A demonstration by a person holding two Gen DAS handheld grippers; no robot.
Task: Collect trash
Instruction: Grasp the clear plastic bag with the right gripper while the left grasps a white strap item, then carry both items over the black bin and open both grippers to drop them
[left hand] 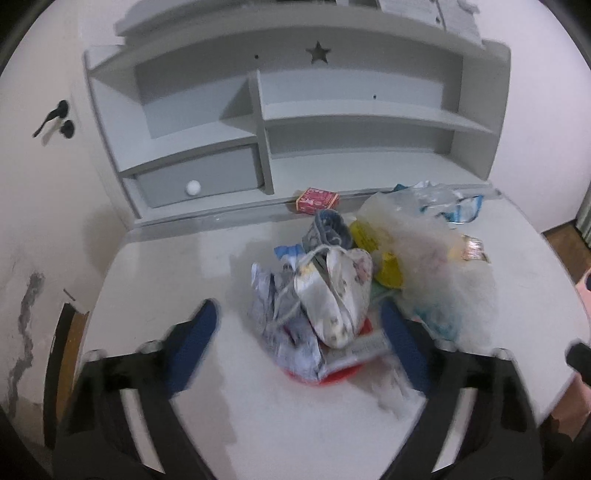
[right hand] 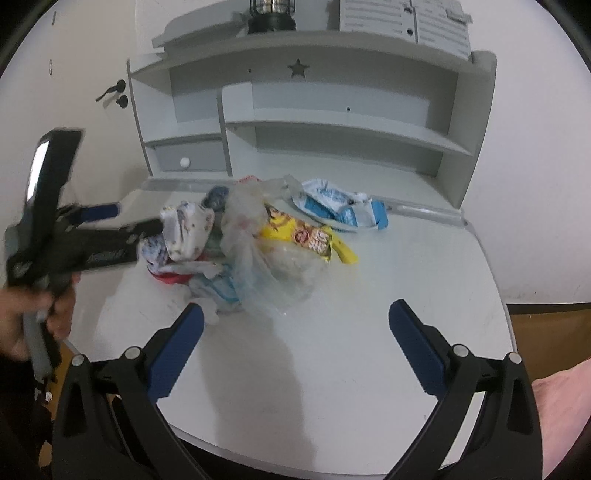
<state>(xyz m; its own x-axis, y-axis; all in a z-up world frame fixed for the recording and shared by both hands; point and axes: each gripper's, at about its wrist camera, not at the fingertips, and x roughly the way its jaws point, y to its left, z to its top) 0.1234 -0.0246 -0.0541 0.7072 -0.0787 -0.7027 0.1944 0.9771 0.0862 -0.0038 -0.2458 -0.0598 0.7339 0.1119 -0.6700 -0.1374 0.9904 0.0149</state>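
A pile of trash lies on the white table (left hand: pixel 166 266): a crumpled white patterned wrapper (left hand: pixel 332 295), a red piece (left hand: pixel 332 374) under it, a yellow snack wrapper (left hand: pixel 373 243) and a clear plastic bag (left hand: pixel 424 258). My left gripper (left hand: pixel 301 343) is open and straddles the near end of the pile. Its right finger is close to the bag and its left finger stands clear. In the right wrist view my right gripper (right hand: pixel 297 343) is open over bare table, short of the clear bag (right hand: pixel 258 251) and yellow wrapper (right hand: pixel 306 236). The left gripper (right hand: pixel 129 218) reaches in from the left.
A small red box (left hand: pixel 317 199) and a blue-and-white packet (right hand: pixel 340 210) lie by the grey shelf unit (right hand: pixel 332 114), which has a drawer (left hand: pixel 199 181). A lantern (right hand: pixel 271 14) stands on top. The table's rounded edge (right hand: pixel 495 280) drops off at right. A door handle (left hand: pixel 55 114) is on the left.
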